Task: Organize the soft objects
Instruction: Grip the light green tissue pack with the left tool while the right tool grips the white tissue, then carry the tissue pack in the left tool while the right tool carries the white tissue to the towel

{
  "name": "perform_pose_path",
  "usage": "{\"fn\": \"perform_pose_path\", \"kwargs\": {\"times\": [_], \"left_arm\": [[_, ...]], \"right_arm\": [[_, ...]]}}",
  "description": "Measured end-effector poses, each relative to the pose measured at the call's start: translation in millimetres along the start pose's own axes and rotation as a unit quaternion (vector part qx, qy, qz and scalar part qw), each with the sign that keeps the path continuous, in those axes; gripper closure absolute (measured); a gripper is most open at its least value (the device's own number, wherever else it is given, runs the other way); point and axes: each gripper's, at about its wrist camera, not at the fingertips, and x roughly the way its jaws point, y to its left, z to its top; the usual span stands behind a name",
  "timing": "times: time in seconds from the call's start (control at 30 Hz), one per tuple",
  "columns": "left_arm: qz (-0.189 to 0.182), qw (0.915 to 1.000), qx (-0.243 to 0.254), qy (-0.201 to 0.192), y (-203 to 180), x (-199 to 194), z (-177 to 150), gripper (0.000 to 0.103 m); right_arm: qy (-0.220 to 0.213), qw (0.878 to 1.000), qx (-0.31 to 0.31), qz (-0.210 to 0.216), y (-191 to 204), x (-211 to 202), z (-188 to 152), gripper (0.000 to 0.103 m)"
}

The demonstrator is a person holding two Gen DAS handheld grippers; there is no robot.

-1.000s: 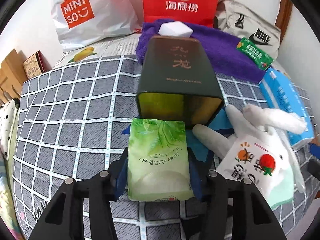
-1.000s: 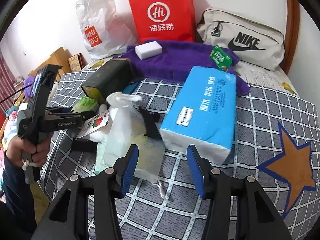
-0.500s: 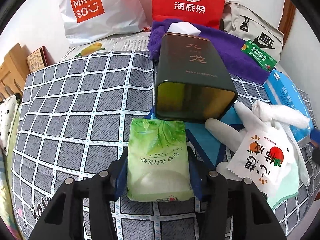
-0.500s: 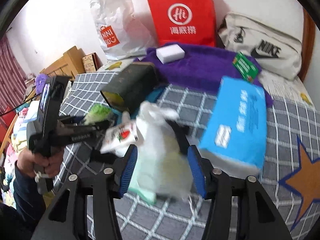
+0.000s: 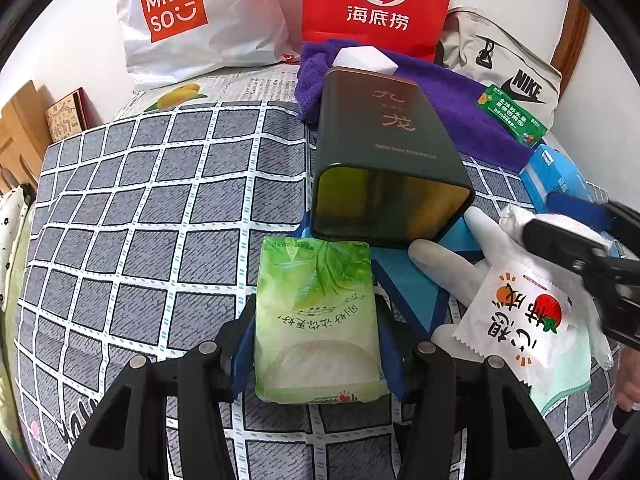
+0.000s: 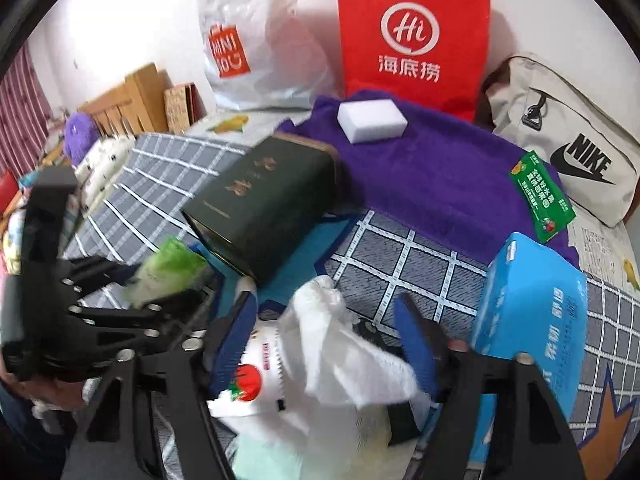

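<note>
Left gripper is clamped on the green tissue pack, both blue pads pressed against its long sides; pack sits over the checked bedspread, top edge just short of the open mouth of the dark green tin lying on its side near the middle of the bed. Right gripper has its jaws half spread, they have just been opening, and the white cloth bag lies between them; cannot tell if the pads touch it, no squeeze visible. Just beside the bag: white snack packet with orange and tomato print, and a pale green cloth under the pile. Blue tissue pack toward the right edge. Purple towel at the far edge with 1 white sponge and 1 green sachet on it.
</note>
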Motion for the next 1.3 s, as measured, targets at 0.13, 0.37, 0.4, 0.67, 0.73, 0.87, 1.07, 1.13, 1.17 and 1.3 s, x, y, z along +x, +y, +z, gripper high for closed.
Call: {"fn": "perform_pose_path", "kwargs": {"times": [0.13,0.37,0.4,0.67,0.73,0.87,1.07,1.13,1.17,1.3], "left_arm": [[0.003,1.0,0.002,0.001,-1,1,1,0.052],[0.003,1.0,0.002,0.001,0,2,3,0.053],[0.002,1.0,0.001,0.001,0,2,3,0.053],[0.008,0.9999,-0.014,-0.005,8,-14,4,0.054],[0.008,0.9997,-0.019,-0.01,11,-21,5,0.054],[0.004,0.9994,-0.03,-0.018,18,-35,7,0.054],[0.01,0.999,-0.034,-0.028,22,-49,13,0.054],[0.009,0.9989,-0.034,-0.032,20,-54,17,0.054],[0.009,0.9989,-0.032,-0.034,19,-55,19,0.054],[0.007,0.9988,-0.026,-0.041,12,-61,31,0.054]], "right_arm": [[0.017,1.0,-0.012,0.011,0,11,-4,0.078],[-0.013,1.0,-0.001,0.025,-6,-11,-7,0.079],[-0.021,1.0,0.002,0.023,-8,-18,-7,0.079],[-0.057,0.998,0.017,0.007,-28,-59,-8,0.079],[-0.06,0.998,0.024,0.005,-35,-64,-8,0.079],[-0.07,0.997,0.034,0.003,-45,-72,-9,0.079],[-0.074,0.996,0.04,0.005,-53,-74,-9,0.079],[-0.075,0.996,0.042,0.006,-57,-75,-8,0.079],[-0.074,0.996,0.042,0.005,-58,-76,-7,0.079],[-0.075,0.996,0.048,-0.003,-69,-79,-3,0.079]]}}
